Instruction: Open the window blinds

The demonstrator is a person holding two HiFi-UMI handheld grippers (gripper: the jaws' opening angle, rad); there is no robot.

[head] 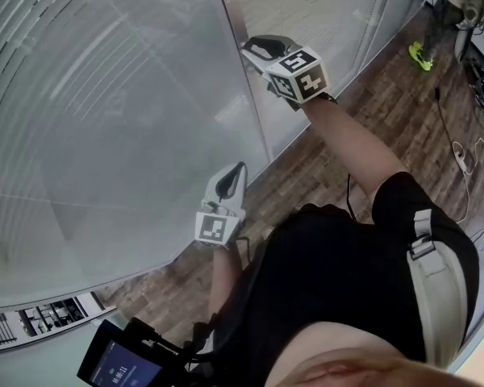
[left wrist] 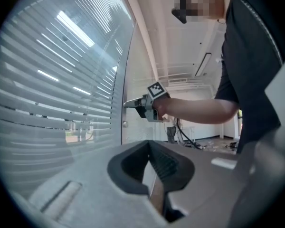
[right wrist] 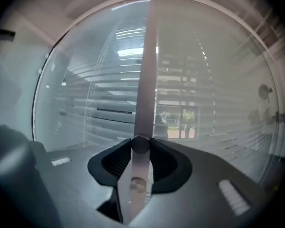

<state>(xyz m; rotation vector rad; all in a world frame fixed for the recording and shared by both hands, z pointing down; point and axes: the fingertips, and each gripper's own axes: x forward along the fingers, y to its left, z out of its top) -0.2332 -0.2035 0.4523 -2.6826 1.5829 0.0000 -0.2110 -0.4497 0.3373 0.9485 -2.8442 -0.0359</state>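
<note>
Because the blinds (head: 105,119) appear to sit behind glass (head: 169,47), the slats cannot be gripped directly. They hang lowered across the panes on both sides of a vertical post (right wrist: 147,70), and some outdoor scene shows between them.

1. Control point. A small round knob (right wrist: 140,145) projects from the post. The right gripper (right wrist: 140,146) is raised to it, with its fingers closed on the knob from both sides. A second small stud lies lower on the post, just below the fingers.
2. Idle gripper. The left gripper (left wrist: 152,175) hangs lower, near the glass, with its fingers nearly together and nothing between them.
3. Handling. The knob is judged rigid, smooth and small, so it may slip under the pads. Grip it squarely across its width. Moderate resistance is likely, and forcing it risks damage to the mechanism.
4. Whether the knob turns or slides along the post cannot be told.
</note>
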